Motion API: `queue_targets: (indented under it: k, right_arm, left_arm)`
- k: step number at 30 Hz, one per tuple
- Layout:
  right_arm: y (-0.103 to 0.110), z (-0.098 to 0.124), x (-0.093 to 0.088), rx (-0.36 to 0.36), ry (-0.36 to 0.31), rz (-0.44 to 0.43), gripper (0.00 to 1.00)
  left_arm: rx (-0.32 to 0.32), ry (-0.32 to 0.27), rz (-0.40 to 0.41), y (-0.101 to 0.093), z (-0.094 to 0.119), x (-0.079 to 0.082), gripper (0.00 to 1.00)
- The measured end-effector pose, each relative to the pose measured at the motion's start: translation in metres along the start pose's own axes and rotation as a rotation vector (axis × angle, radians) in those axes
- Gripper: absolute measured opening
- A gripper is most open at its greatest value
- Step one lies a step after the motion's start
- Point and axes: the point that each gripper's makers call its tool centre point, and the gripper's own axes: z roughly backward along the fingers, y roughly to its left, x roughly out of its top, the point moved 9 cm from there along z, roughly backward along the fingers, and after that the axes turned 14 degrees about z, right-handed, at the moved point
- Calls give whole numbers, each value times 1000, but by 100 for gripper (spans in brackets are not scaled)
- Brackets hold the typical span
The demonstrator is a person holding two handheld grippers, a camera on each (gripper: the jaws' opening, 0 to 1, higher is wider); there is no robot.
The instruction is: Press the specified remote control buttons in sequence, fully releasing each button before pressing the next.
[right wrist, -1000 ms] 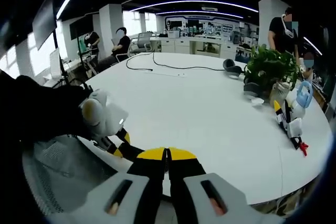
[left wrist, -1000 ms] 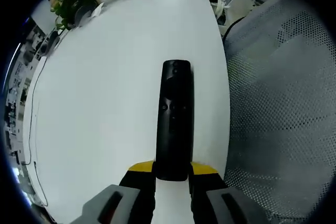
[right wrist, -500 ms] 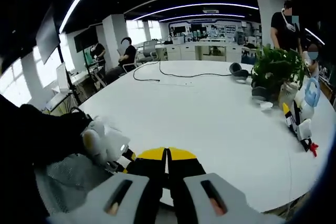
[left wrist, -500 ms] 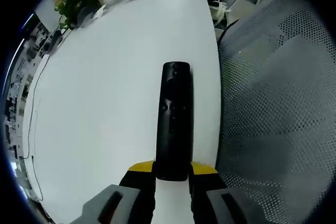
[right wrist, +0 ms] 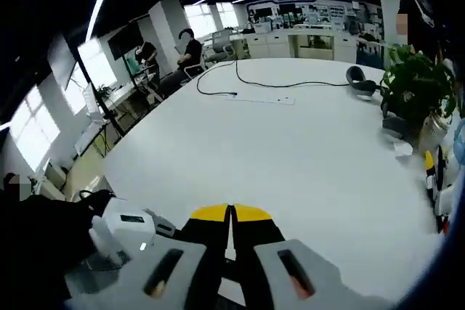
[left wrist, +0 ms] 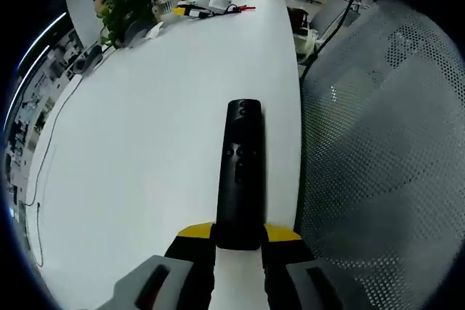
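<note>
Near the table's edge: my left gripper (left wrist: 238, 236) is pinching the black remote (left wrist: 240, 172) over the white table (left wrist: 145, 121).
Right gripper (right wrist: 231, 217): I am keeping its jaws pressed together above the tabletop.

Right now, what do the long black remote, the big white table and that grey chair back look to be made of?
Slim black remote: probably matte plastic, dull sheen, small buttons. Wide white table: smooth, likely laminate, evenly pale. Grey chair back: woven mesh, fine holes showing through.

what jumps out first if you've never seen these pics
The black remote control, clamped at its near end by the left gripper and jutting out over the big white table. Next, the right gripper with jaws shut on nothing, and the leafy plant at the table's right side.
</note>
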Motion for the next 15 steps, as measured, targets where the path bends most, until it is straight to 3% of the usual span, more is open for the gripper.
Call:
queue_targets:
  k: [3, 5, 11, 15]
  right_arm:
    - [-5, -18, -15, 9, 141, -39, 0]
    - [-6, -28, -26, 17, 196, -84, 0]
    - [-10, -45, -59, 6, 264, -150, 0]
    - [-10, -50, -81, 16, 396, -148, 0]
  left_arm:
    - [-15, -51, 4, 2, 1, -6, 24]
    - [-20, -73, 16, 3, 0, -7, 24]
    - [-24, -104, 10, 1, -1, -9, 24]
    - [-38, -121, 21, 3, -1, -9, 24]
